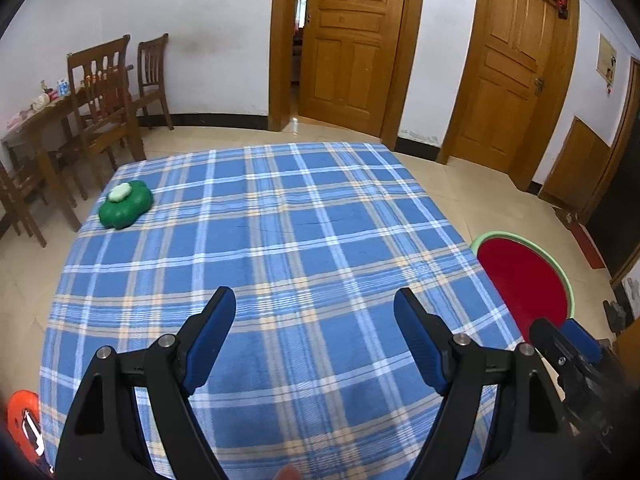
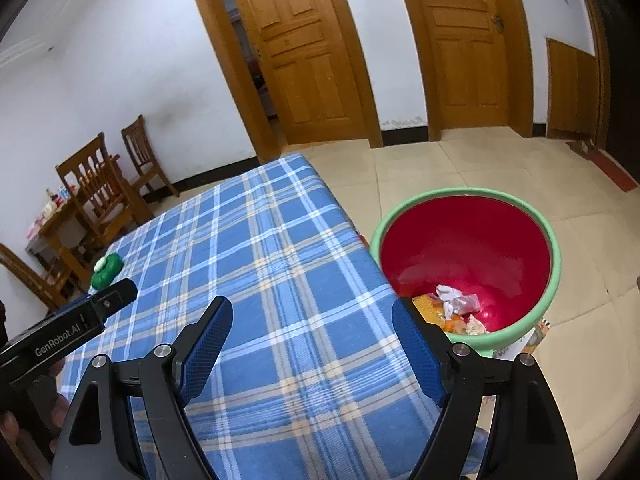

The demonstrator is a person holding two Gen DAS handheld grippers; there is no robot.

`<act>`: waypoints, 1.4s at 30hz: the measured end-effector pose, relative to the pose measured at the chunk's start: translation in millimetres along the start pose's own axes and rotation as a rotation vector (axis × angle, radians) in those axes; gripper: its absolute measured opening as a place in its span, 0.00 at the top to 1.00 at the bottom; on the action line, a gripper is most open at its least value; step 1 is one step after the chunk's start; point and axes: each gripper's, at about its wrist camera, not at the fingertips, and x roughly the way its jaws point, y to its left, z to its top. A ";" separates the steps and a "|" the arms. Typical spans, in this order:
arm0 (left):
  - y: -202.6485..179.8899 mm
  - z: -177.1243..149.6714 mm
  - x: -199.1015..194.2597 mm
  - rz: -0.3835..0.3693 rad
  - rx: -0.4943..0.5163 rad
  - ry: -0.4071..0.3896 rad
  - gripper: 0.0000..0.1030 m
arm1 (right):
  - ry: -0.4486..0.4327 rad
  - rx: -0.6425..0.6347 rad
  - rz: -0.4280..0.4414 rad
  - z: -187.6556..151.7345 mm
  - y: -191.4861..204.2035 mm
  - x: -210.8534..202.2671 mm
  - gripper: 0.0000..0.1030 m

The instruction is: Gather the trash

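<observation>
A red bin with a green rim stands on the floor at the table's right side; it also shows in the left wrist view. Crumpled white and orange trash lies at its bottom. My left gripper is open and empty above the blue plaid tablecloth. My right gripper is open and empty above the table's right part, left of the bin. A green flower-shaped object with a white top sits at the table's far left; it also shows in the right wrist view.
Wooden chairs and a cluttered side table stand at the left wall. Two wooden doors are behind the table. An orange object shows at the lower left edge. Tiled floor surrounds the bin.
</observation>
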 end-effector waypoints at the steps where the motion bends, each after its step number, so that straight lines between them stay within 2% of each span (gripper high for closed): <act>1: 0.8 -1.0 -1.5 0.002 -0.002 -0.002 0.21 | -0.003 -0.008 -0.002 -1.1 2.5 -0.3 0.20; 42: 12.9 -5.3 -14.1 0.028 -0.037 -0.030 0.21 | -0.010 -0.018 0.001 -5.0 8.1 -0.5 0.19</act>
